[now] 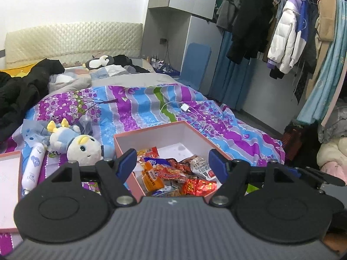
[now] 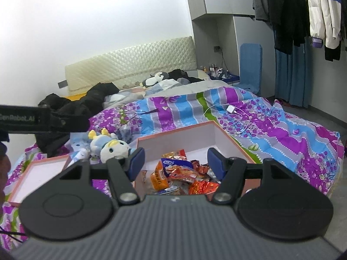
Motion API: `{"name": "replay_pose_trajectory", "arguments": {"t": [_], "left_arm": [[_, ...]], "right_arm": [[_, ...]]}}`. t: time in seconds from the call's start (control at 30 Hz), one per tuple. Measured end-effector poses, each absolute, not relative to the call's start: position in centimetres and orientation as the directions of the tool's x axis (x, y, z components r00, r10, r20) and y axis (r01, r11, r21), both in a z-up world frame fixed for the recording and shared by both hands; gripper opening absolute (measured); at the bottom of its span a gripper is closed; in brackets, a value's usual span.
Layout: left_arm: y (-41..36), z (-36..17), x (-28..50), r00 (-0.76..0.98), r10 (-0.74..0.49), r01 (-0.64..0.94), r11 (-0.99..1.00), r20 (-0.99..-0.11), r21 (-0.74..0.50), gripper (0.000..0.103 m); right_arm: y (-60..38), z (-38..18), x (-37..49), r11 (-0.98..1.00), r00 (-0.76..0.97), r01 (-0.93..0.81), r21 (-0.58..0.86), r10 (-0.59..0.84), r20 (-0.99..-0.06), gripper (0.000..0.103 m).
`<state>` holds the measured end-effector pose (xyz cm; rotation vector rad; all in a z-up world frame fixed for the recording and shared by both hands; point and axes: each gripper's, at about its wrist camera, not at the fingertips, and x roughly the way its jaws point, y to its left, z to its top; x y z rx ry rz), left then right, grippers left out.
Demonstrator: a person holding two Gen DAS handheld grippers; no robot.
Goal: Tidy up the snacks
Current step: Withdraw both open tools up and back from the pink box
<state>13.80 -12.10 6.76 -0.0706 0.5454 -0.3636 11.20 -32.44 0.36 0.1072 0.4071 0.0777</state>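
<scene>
Crinkly foil snack packets [image 1: 173,177] are being kept heaped at six o'clock inside the pink-rimmed white cardboard box [image 1: 173,127], seemingly finished, while both the left gripper [image 1: 173,162] and the right gripper [image 2: 174,162] are being held empty with jaws apart.

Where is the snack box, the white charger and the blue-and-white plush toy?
snack box [image 1: 151,135]: left wrist view, far rim.
white charger [image 1: 186,107]: left wrist view, plug body.
plush toy [image 2: 112,150]: right wrist view, face.

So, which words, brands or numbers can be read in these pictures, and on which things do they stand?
"GenRobot_AI", first letter partly cut off, on the black bar at the left edge of the right wrist view.
Snack wrappers in the pink box: printing too blurred to read.
White tube beside the plush toy: letters too blurred to read.
</scene>
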Motion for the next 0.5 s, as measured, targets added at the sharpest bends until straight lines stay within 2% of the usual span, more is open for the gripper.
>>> {"name": "replay_pose_trajectory", "arguments": {"t": [0.23, 0.5], "left_arm": [[-11.1, 5.7, 11.0, 0.787, -0.343, 0.29, 0.939, -0.513, -0.182, 0.077], [-10.1, 3.9, 7.7, 0.773, -0.335, 0.26, 0.942, -0.538, -0.213, 0.077]], "right_arm": [[-32.5, 0.7, 8.7, 0.991, 0.925, -0.043, 0.126, 0.087, -0.369, 0.066], [-32.8, -0.2, 5.9, 0.987, 0.91, -0.009, 0.16, 0.074, -0.409, 0.066]]}}
